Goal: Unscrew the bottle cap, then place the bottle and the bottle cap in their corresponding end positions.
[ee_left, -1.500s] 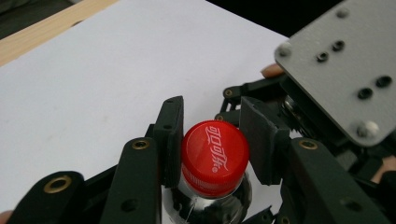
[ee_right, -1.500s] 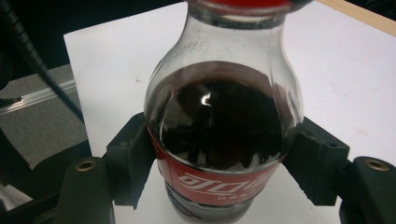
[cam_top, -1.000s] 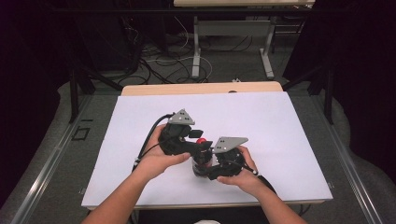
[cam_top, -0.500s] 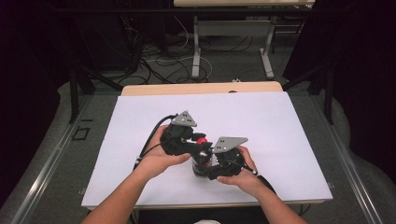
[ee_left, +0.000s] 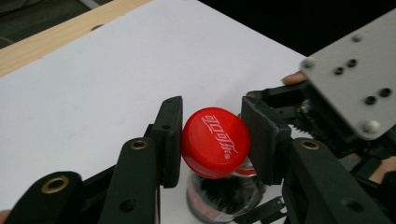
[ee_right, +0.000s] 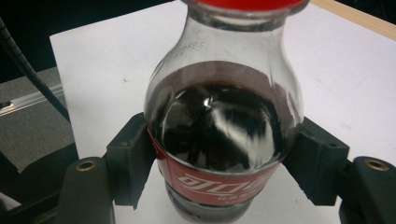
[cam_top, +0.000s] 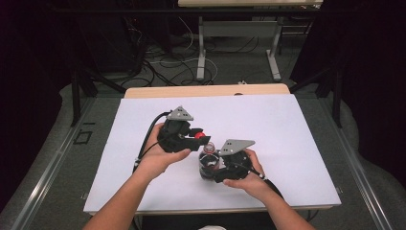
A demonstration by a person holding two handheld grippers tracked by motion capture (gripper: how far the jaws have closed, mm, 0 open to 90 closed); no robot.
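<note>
A small cola bottle [ee_right: 222,126] stands upright on the white table [cam_top: 297,124], near its front edge and about midway across — dark drink fills it to the shoulder, and a red label wraps its lower body. Its red cap [ee_left: 215,141] is pinched between the two jaws of the left gripper [ee_left: 212,140], which comes in from above and to the side. In the left gripper view the cap sits tilted over the glass neck, with the neck ring visible just under it; whether the thread is fully free cannot be told. The right gripper [ee_right: 224,158] is clamped across the bottle's widest part at the label line, one pad on each flank, steadying it on the table. In the high view the person's hands meet over the bottle, the left gripper [cam_top: 198,139] touching the cap [cam_top: 203,140] and the right gripper [cam_top: 215,167] low beside the body.

Judged stage: both grasps are made and the unscrewing is under way or nearly complete — what remains is to lift the cap clear of the neck and set it down on the table.
</note>
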